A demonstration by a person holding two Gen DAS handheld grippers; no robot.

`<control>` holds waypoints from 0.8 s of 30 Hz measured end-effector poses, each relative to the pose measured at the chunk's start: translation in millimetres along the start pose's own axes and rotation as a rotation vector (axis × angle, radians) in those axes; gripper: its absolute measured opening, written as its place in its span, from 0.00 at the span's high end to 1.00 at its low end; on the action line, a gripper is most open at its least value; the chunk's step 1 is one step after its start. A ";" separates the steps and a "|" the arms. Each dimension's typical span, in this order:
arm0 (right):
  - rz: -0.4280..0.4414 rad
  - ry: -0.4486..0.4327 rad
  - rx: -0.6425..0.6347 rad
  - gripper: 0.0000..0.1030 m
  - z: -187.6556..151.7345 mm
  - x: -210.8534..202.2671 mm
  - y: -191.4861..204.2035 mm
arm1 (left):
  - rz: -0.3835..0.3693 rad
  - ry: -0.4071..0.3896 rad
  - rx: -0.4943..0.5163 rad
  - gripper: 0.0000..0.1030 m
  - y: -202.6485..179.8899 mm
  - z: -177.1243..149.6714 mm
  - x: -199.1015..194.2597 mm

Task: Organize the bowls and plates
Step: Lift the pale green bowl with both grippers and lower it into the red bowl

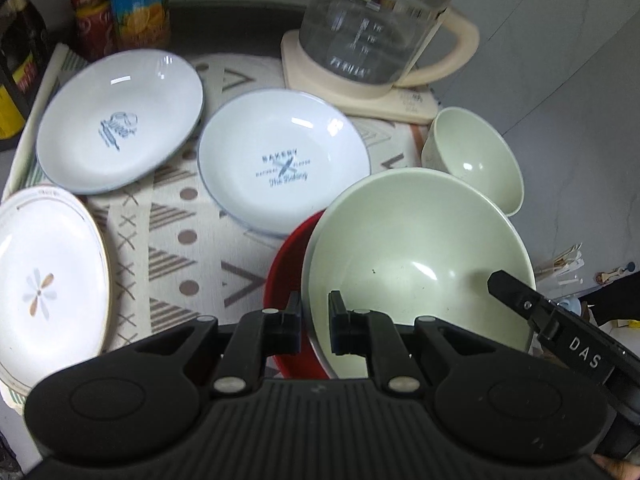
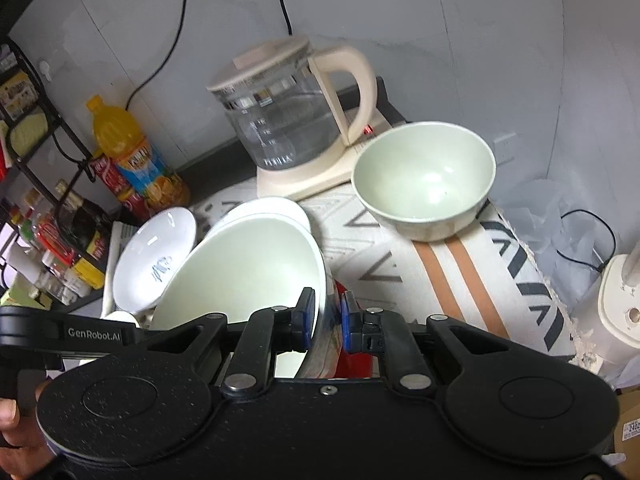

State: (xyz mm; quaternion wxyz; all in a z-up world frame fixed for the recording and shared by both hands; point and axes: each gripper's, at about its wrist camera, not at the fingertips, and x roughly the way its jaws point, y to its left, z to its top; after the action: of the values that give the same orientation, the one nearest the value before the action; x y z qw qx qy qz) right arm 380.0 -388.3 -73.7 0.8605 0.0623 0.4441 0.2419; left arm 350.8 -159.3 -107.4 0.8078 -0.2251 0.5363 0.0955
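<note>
The patterned cloth (image 1: pixel 180 236) spreads ahead of both claws and carries everything. At its far edge, well beyond the fingers, stands the glass kettle (image 2: pixel 280 120) on its cream base.

Nearest and biggest of the task's things is the large green bowl (image 1: pixel 416 256), tilted, directly in front of the left gripper (image 1: pixel 314 324). That claw is nearly closed, with the bowl's near rim standing in the narrow slot between its fingers. The right gripper (image 2: pixel 329 320) is likewise almost closed across the same bowl's wall on the opposite side, so both appear to pinch it, though the exact contact is hard to judge through the fisheye. Under the bowl sits a red bowl (image 1: pixel 286 264), just ahead of the left claw's tips.

Ahead-left of the left claw lie the bakery plate (image 1: pixel 280 164) and a second printed plate (image 1: pixel 120 120); the flower plate (image 1: pixel 44 280) is beside it on the left. A small green bowl (image 2: pixel 424 176) waits ahead-right of the right claw.

To nest well, level the large bowl first, lower it centred into the red one, and release one side at a time.
</note>
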 end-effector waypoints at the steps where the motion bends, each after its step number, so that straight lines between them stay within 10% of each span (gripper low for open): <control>1: -0.003 0.004 0.000 0.87 -0.5 1.6 -0.3 | 0.001 0.008 -0.002 0.89 0.3 -0.5 2.9; 24: -0.057 0.048 -0.042 0.86 -8.6 28.3 6.7 | 0.064 0.017 -0.016 0.85 12.6 15.6 2.7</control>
State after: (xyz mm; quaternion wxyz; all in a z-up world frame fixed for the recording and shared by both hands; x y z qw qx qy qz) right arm 384.5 -370.0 -97.5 0.8572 0.0256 0.4611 0.2280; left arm 359.7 -141.2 -108.0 0.7979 -0.2149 0.5494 0.1236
